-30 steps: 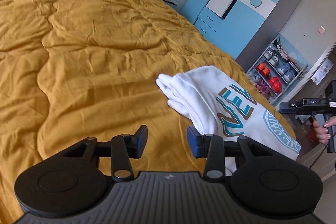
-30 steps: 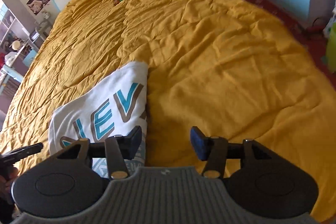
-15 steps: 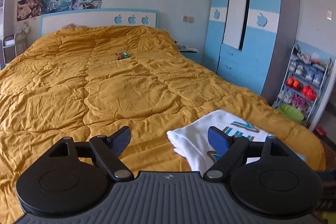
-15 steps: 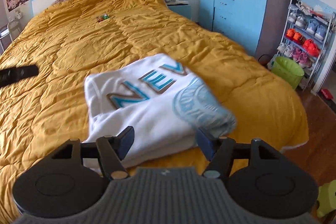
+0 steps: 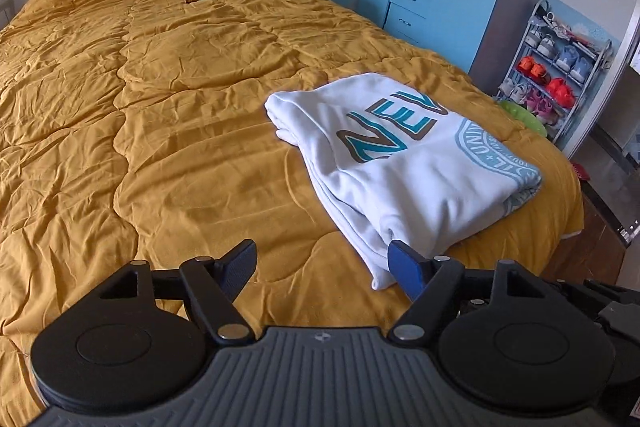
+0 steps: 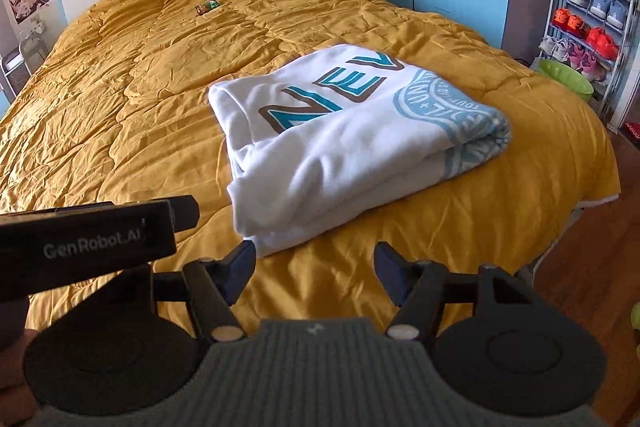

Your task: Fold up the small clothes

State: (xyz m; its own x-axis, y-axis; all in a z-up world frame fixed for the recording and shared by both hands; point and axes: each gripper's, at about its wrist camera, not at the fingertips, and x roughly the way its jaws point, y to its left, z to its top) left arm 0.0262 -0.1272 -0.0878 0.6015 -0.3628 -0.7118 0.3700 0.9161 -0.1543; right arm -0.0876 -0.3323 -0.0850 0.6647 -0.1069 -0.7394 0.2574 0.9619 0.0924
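We are finishing: the folded white sweatshirt (image 6: 344, 143) is lying on the quilt (image 6: 120, 107), both grippers (image 5: 322, 267) (image 6: 316, 267) gaping empty; next, checking edges.

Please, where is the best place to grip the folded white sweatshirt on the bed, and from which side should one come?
Probably the near corner of the white sweatshirt, where the stacked layers end in a loose edge facing the right gripper. Come low from the near side, jaws above and below, catching all layers.
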